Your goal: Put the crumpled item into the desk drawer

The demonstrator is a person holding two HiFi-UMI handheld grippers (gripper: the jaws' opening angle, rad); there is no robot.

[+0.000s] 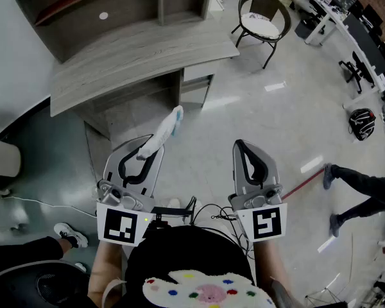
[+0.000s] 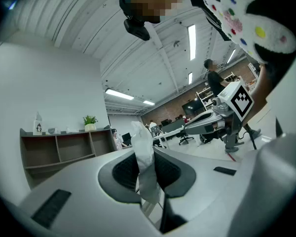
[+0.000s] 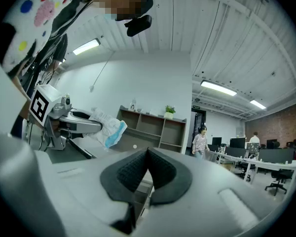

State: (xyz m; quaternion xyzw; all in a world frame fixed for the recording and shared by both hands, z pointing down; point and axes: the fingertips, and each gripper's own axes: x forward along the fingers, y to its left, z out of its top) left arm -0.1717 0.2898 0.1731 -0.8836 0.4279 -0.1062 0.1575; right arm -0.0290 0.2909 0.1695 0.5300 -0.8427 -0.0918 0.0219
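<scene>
The crumpled item [image 1: 167,128], a white wad with a blue edge, sticks out forward from my left gripper [image 1: 144,153], which is shut on it. In the left gripper view the crumpled item [image 2: 141,141] stands pinched between the dark pads of the left gripper [image 2: 146,158]. My right gripper [image 1: 239,145] is held beside it at the right, shut with nothing in it; its pads [image 3: 160,172] meet in the right gripper view. The wooden desk [image 1: 141,51] lies ahead, with a drawer unit [image 1: 196,81] under its right end. Whether a drawer is open I cannot tell.
A shelf unit [image 1: 115,2] stands behind the desk. A round chair [image 1: 262,19] is at the far right of the desk. A person's legs [image 1: 359,183] and a red stick [image 1: 305,181] are on the floor at the right. A shoe [image 1: 71,235] shows lower left.
</scene>
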